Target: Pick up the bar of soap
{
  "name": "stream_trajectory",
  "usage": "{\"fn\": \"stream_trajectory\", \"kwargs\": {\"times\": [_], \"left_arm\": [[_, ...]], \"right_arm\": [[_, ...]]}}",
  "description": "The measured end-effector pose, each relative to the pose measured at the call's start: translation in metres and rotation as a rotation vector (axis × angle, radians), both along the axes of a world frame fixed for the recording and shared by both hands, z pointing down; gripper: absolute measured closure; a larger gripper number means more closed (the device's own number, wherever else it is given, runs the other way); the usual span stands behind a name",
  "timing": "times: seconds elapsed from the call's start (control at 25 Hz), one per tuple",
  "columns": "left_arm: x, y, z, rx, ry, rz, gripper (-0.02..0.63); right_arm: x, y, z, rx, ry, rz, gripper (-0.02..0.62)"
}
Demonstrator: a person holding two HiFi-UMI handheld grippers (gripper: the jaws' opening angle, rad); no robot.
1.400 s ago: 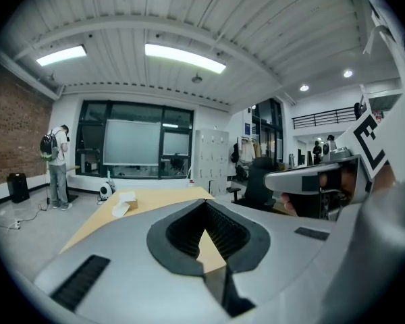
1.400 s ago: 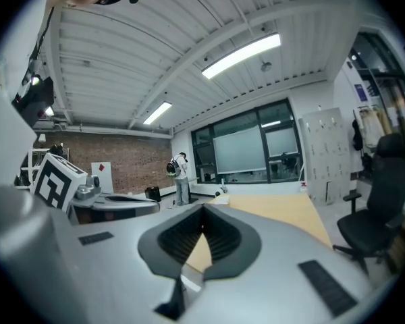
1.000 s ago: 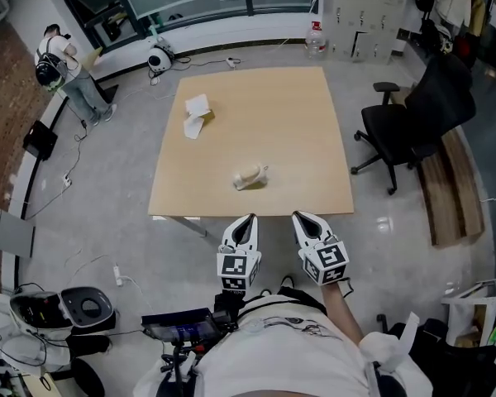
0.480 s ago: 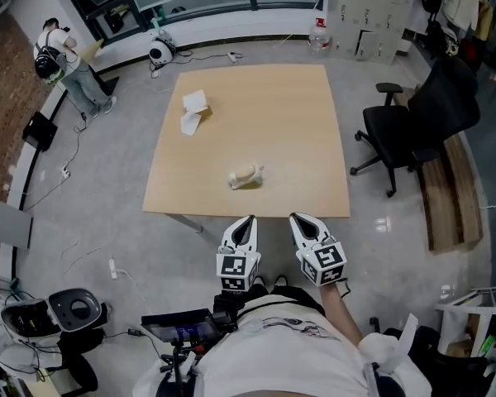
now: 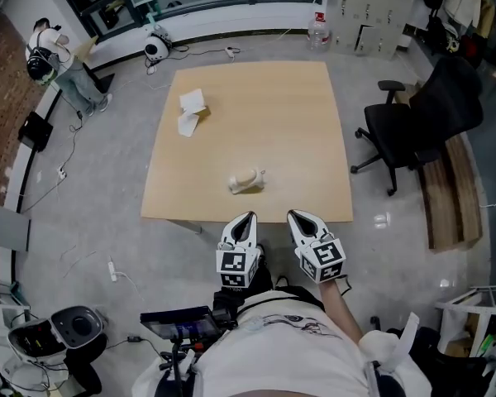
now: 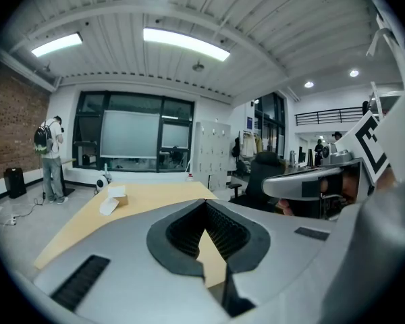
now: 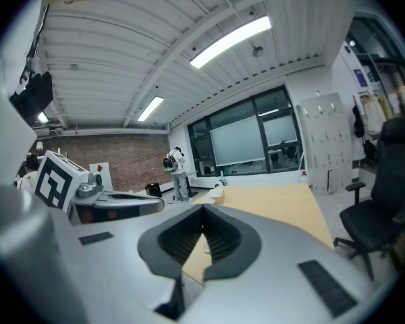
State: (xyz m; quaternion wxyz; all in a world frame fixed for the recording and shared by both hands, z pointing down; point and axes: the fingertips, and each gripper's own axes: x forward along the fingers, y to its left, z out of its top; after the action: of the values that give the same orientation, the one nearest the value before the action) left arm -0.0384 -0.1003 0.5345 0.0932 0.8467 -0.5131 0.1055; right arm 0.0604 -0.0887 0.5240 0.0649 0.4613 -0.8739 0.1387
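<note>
The pale bar of soap (image 5: 246,180) lies near the front edge of the light wooden table (image 5: 264,114), seen in the head view. My left gripper (image 5: 247,218) and right gripper (image 5: 297,217) hang side by side just short of that edge, over the floor, both shut and empty. The soap is a short way ahead of the left gripper's tip. In the left gripper view the jaws (image 6: 204,202) meet in a point over the table top. In the right gripper view the jaws (image 7: 204,211) are likewise together, and the soap is hidden behind them.
A white open box with paper (image 5: 190,110) sits at the table's far left. A black office chair (image 5: 422,114) stands right of the table. A person (image 5: 54,64) stands far left by the wall. Cables and equipment (image 5: 70,329) lie on the floor at lower left.
The head view has shifted slightly, bringing the table's front edge a bit nearer the gripper tips. Both grippers stay shut, side by side.
</note>
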Motion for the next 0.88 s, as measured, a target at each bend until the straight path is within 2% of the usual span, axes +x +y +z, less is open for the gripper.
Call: {"fn": "stream_trajectory", "kwargs": {"times": [0.24,0.44,0.88], "left_arm": [[-0.007,-0.055,-0.016,0.033,0.006,0.016,0.604],[-0.021,-0.096,-0.021,0.042,0.010,0.009,0.604],[-0.053,-0.137,-0.005,0.005,-0.009,0.032,0.604]], "right_arm": [[-0.002,-0.054,-0.012,0.022,0.005,0.029,0.592],[-0.017,-0.096,-0.019,0.035,0.017,0.015,0.592],[-0.055,-0.142,-0.007,-0.004,0.046,-0.005,0.592]]}}
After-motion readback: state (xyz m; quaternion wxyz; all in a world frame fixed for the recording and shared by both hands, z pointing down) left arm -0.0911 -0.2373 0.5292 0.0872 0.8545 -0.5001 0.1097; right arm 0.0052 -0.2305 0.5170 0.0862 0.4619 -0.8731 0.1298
